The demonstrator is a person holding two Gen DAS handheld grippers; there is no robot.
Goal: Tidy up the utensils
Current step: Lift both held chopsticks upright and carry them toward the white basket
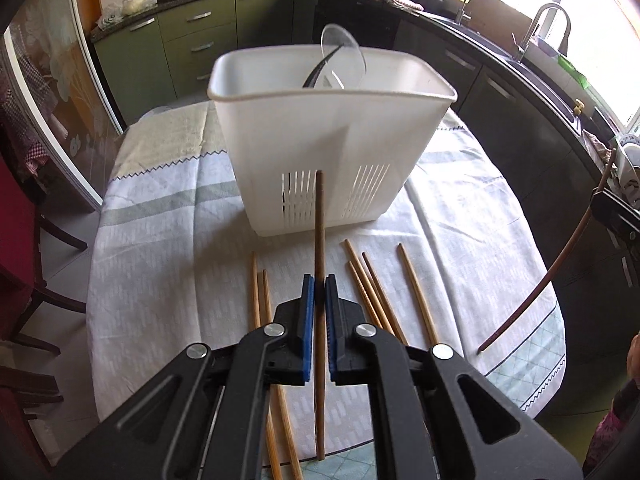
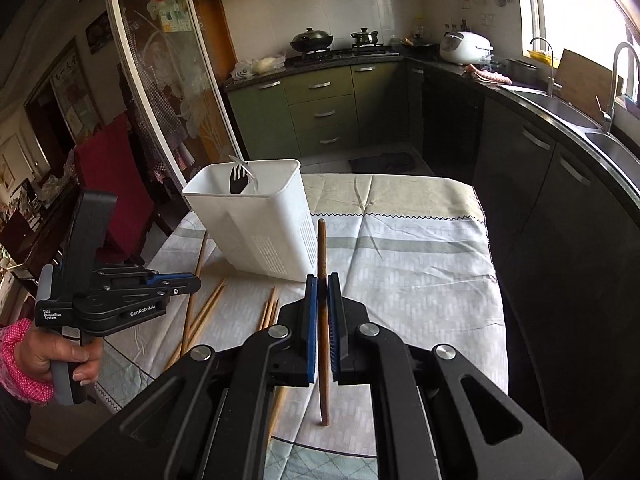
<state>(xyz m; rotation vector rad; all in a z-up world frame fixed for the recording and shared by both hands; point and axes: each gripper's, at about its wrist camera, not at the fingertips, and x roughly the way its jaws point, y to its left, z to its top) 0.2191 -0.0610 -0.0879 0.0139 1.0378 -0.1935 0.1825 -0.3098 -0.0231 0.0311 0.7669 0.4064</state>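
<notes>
A white plastic utensil basket stands on the cloth-covered table; it also shows in the right wrist view. It holds a black fork and a clear plastic spoon. My left gripper is shut on a dark brown chopstick, held above the table in front of the basket. My right gripper is shut on another dark chopstick, to the right of the basket. Several lighter chopsticks lie loose on the cloth, also visible in the right wrist view.
The table cloth ends at a rounded front edge. Red chairs stand at the left. Kitchen counters with a sink run along the right. The right gripper and its chopstick show at the left view's right edge.
</notes>
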